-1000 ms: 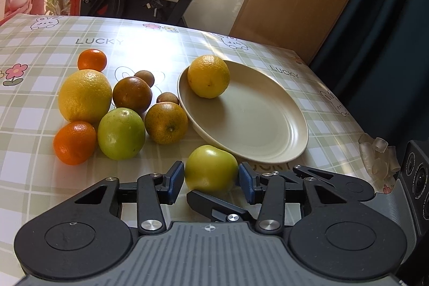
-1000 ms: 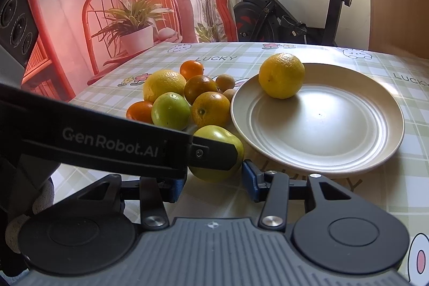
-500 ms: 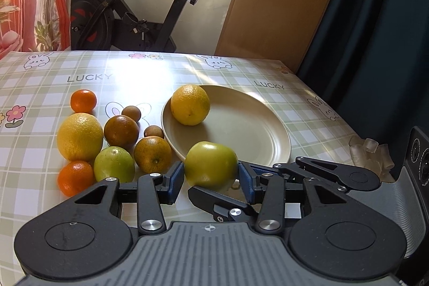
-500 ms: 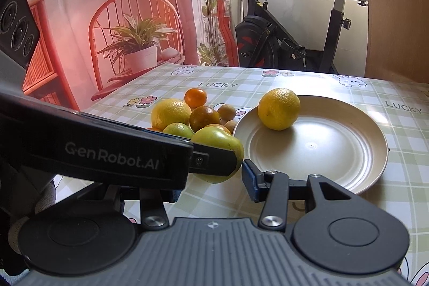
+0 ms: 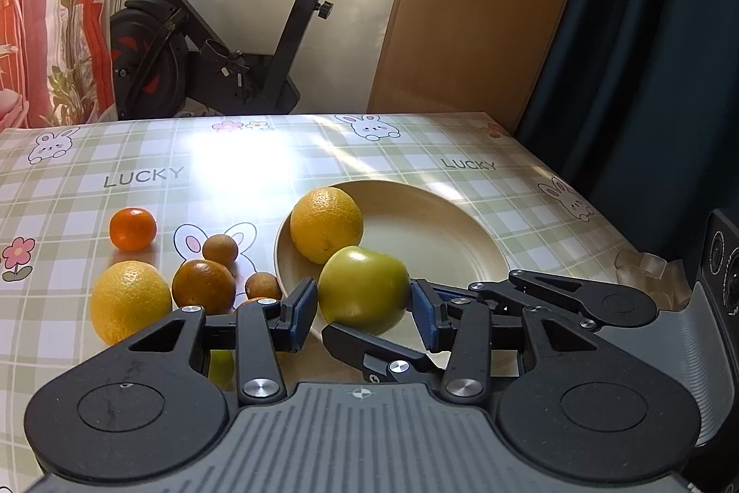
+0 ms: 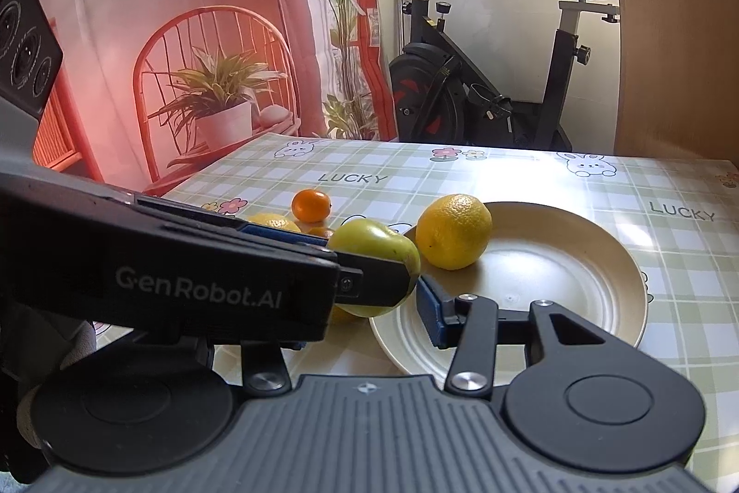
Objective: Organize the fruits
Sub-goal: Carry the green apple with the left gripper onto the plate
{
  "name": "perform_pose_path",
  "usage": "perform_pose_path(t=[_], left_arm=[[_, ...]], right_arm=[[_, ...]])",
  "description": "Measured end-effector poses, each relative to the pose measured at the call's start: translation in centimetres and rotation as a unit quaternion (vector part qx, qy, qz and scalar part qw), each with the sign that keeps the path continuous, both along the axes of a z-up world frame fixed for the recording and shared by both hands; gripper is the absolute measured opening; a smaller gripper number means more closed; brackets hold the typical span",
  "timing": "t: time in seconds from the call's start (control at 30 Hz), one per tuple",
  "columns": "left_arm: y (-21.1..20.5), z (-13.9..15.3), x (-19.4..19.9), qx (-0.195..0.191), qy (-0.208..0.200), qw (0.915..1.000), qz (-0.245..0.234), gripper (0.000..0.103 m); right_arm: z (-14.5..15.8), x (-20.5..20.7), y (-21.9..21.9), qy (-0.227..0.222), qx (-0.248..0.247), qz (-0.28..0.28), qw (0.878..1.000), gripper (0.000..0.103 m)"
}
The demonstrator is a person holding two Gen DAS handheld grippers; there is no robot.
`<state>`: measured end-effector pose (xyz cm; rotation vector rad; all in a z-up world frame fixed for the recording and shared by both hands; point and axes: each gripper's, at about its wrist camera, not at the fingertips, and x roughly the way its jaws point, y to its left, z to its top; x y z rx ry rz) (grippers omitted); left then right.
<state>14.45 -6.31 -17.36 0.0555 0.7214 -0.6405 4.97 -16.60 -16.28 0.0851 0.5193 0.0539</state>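
Left hand-held gripper point(image 5: 364, 310) clamps round green apple point(image 5: 363, 289); right hand-held gripper point(image 6: 369, 308) spread.

"LUCKY" printed on the checked tablecloth point(image 5: 138, 176), "GenRobot.AI" on the left gripper point(image 6: 198, 289) body

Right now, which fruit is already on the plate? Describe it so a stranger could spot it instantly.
Find the round cream plate on the checked tablecloth. The fruit resting on it sits at its far left rim: a large yellow orange with dimpled skin. The green apple just in front is smooth and held in the left gripper, and the other fruits lie on the cloth.
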Motion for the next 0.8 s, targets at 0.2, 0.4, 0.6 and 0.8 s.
perform_pose_path(t=[0.2,0.4,0.6,0.8], left_arm=[[-0.6,-0.7,2.2,0.017,0.007,0.9998,0.001,0.047],[-1.0,-1.7,3.1,0.028,0.017,0.9995,0.002,0.047],[-1.3,-2.2,4.1,0.027,0.029,0.9992,0.004,0.047],[-1.2,-2.4,4.7,0.025,0.035,0.9991,0.002,0.047]], right_arm=[[-0.6,2.1,-0.9,0.007,0.002,-0.002,1.000,0.048],[-1.4,3.7,-1.7,0.018,0.012,-0.006,1.000,0.048],[-2.4,4.6,-2.2,0.032,0.016,-0.011,0.999,0.048],[-2.9,5.1,-2.5,0.039,0.019,-0.018,0.999,0.048]])
